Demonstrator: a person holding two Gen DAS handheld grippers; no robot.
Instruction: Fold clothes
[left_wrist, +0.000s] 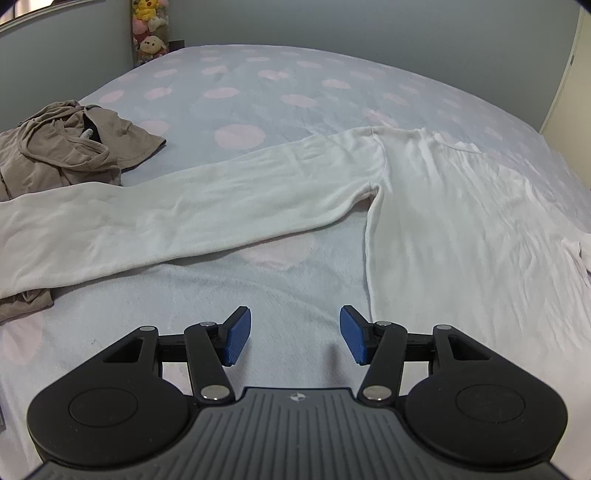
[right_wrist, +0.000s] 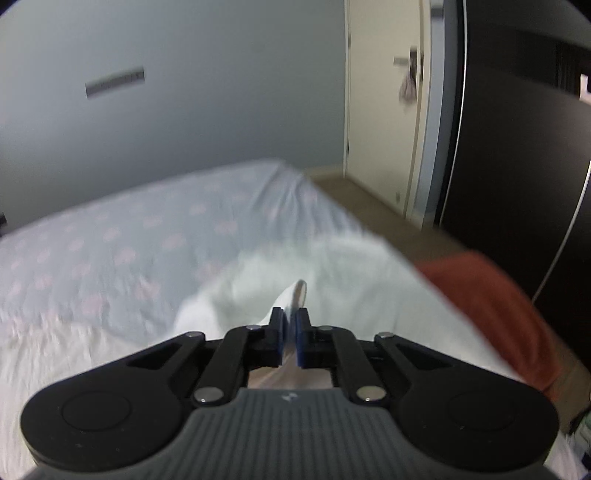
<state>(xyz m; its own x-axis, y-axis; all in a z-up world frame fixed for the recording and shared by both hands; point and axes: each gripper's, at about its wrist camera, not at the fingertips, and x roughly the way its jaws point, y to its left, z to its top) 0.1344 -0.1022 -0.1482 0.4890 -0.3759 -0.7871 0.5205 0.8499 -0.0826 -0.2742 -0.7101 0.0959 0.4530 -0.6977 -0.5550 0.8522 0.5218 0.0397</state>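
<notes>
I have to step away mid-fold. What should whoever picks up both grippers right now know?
Left gripper: open, empty, low over the bedspread, near the white long-sleeved top.
Right gripper: shut on a fold of that top; view blurred.
The top lies spread out, one sleeve stretched flat. A crumpled brown garment waits beside it.
Done: nothing folded yet.
Left: fold both.

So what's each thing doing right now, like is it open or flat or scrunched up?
Left gripper: open, holding nothing, above the bedspread.
Right gripper: shut on a pinch of the white shirt.
White shirt: spread on the bed, long sleeve stretched out flat.
Brown garment: crumpled in a heap, unfolded.
Bedspread: laid flat.
Door: blurry, cannot tell.
</notes>
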